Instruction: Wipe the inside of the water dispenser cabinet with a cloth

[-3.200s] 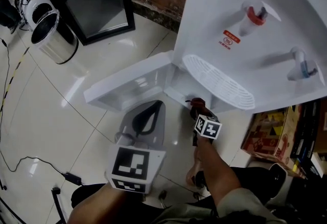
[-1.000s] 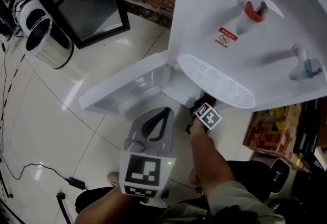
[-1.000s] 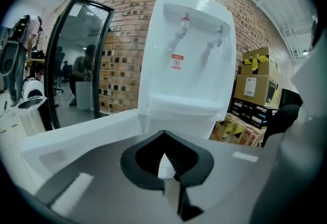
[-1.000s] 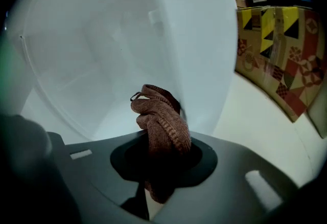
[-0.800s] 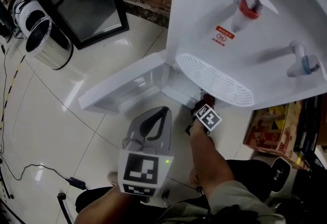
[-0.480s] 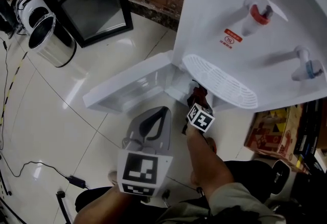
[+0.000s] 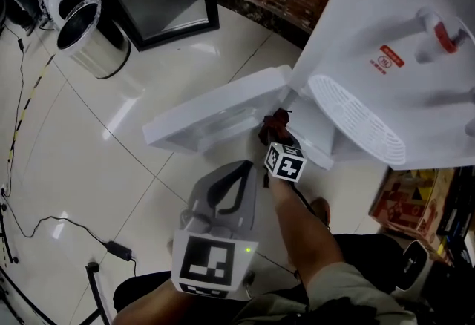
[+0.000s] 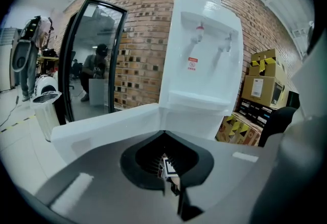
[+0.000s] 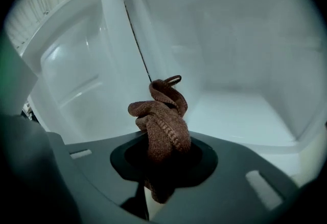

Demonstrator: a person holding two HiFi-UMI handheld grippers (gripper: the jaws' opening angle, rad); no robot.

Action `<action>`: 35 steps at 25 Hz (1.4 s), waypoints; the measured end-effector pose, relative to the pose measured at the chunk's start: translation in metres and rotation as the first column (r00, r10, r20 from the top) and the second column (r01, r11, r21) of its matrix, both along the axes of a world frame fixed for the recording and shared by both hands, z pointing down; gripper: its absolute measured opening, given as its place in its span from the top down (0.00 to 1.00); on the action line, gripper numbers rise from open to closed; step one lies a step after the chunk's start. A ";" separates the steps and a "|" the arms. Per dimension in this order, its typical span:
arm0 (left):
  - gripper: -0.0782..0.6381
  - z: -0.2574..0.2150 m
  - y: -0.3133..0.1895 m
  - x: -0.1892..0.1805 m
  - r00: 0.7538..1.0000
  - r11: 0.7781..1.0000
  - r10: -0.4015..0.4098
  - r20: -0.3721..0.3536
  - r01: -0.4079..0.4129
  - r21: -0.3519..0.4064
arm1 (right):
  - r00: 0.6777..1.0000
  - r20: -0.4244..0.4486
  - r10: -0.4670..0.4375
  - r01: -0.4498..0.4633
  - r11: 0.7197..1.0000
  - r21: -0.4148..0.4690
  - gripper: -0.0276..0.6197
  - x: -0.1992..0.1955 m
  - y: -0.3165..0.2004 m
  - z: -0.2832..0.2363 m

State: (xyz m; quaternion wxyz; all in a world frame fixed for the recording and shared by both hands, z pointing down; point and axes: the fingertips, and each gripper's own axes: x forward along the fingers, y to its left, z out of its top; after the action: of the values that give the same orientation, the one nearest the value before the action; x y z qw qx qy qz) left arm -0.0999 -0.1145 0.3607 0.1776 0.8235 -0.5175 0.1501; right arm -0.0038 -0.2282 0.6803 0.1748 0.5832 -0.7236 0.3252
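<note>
The right gripper (image 9: 164, 166) clamps a bunched brown cloth (image 9: 162, 120) at the mouth of the open water dispenser cabinet (image 9: 245, 59), near its hinge corner beside the door (image 7: 211, 114), while the left gripper (image 7: 238, 170), jaws pressed together on nothing, hangs over the floor (image 7: 82, 160) below the door's edge

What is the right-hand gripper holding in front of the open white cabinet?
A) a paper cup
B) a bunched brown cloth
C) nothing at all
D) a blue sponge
B: the right gripper has its jaws closed on a bunched brown cloth, with the white inside of the cabinet just beyond it.
</note>
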 end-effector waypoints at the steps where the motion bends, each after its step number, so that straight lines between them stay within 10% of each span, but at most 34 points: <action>1: 0.89 0.002 0.002 -0.003 1.000 1.000 -0.006 0.001 0.006 -0.007 | 1.000 0.001 0.002 -0.002 1.000 -0.016 0.80 -0.002 -0.003 0.005; 18: 0.89 0.014 0.010 -0.022 0.999 0.997 -0.050 -0.005 0.050 -0.056 | 0.995 -0.032 0.093 -0.097 0.979 -0.180 0.80 0.018 -0.015 0.053; 35: 0.89 -0.011 0.001 0.010 1.000 0.999 -0.015 0.012 0.014 0.032 | 0.973 -0.152 0.176 -0.210 0.945 -0.251 0.80 0.121 0.041 0.051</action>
State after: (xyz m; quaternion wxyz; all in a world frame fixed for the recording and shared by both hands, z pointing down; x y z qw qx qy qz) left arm -0.0901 -0.1131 0.3498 0.1624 0.8215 -0.5269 0.1455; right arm 0.1174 -0.1869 0.7308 0.2645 0.6423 -0.6001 0.3967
